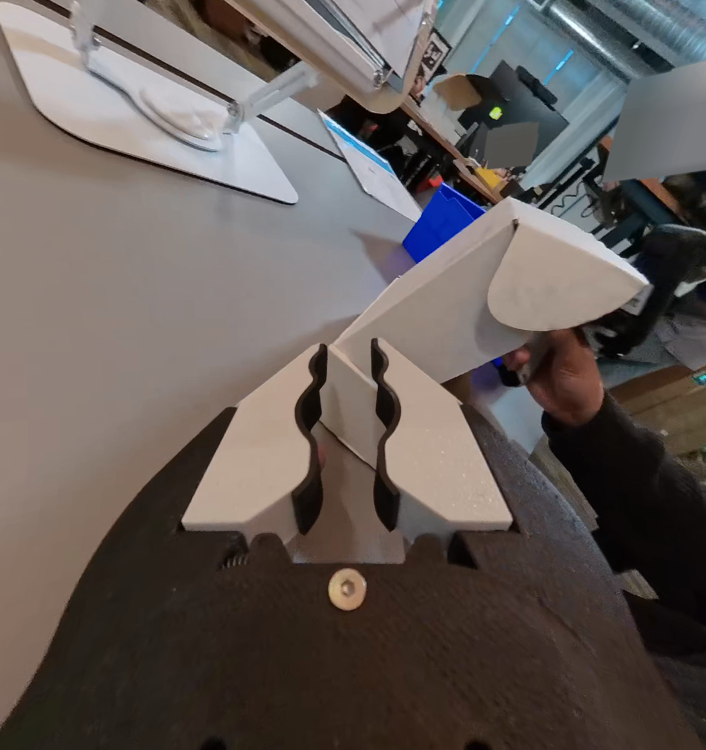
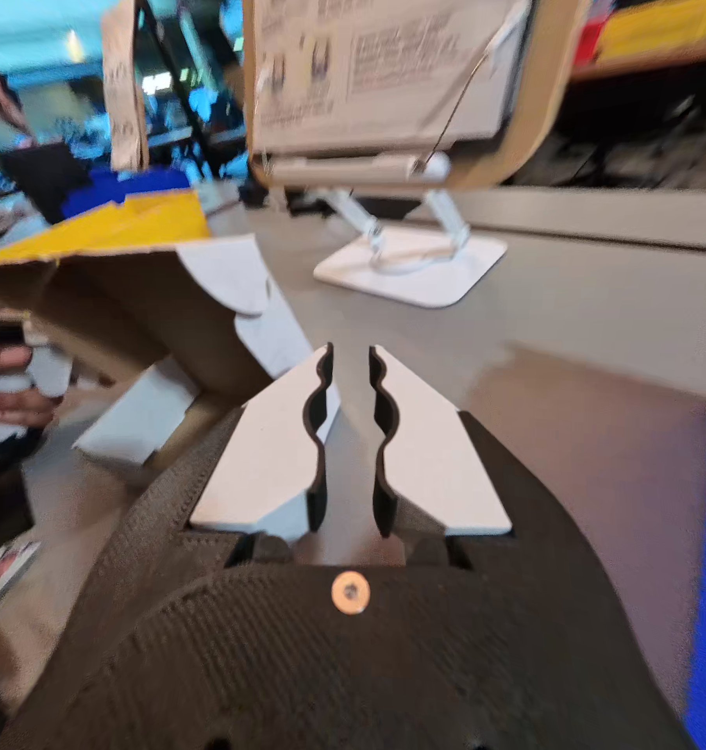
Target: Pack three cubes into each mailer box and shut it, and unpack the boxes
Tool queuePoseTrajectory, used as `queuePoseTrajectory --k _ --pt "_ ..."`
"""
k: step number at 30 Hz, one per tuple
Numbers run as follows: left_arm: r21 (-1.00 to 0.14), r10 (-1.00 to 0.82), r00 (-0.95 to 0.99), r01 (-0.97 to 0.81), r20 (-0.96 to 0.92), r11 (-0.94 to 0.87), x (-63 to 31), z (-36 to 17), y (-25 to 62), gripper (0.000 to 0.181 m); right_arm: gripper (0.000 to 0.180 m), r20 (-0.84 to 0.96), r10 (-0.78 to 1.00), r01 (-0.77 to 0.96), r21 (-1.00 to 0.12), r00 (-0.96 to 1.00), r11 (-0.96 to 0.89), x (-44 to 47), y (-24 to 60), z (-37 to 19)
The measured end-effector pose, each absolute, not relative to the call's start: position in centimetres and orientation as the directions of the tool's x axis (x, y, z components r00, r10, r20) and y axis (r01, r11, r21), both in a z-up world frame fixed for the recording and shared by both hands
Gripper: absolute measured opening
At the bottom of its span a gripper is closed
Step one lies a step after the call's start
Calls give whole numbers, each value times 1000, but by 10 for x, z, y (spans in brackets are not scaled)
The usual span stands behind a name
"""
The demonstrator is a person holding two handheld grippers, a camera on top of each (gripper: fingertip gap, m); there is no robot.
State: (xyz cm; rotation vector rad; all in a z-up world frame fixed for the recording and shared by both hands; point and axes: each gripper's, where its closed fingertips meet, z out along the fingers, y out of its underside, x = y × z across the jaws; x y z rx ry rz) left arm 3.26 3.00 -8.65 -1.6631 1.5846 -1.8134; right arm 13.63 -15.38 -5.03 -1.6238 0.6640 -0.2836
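Tabletop [image 1: 140,304]: grey, matte, spread beneath and ahead of the tongs.
Stand [image 2: 412,268]: white, flat-based, ahead of the tongs, bearing a tilted board.
Bin [image 1: 440,227]: blue, beyond the table edge.
Ceiling duct [image 1: 611,28]: silver, upper right.

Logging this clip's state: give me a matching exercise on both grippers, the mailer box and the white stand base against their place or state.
1 left gripper
2 right gripper
3 mailer box
4 stand base

a nothing between its fingers
b flat on the table
c white outside, tilted
d fingers either side of a box wall

Pairs: 1-d, 2-a, 3-c, 4-b
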Motion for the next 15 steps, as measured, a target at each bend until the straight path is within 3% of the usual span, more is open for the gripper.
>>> queuePoseTrajectory --k 5,9,15 --pt "-785 -698 -396 -471 596 -403 30 -80 20 19 5 -138 -422 -268 -925 896 -268 105 -119 -85" --pt "-790 -700 -406 -475 588 -387 31 -83 15 17 0 -15 -393 -166 -921 919 -353 97 -113 -90" --pt "-841 -794 -376 -457 478 -289 36 -93 23 19 0 -18 -387 -184 -900 922 -395 96 -112 -99"
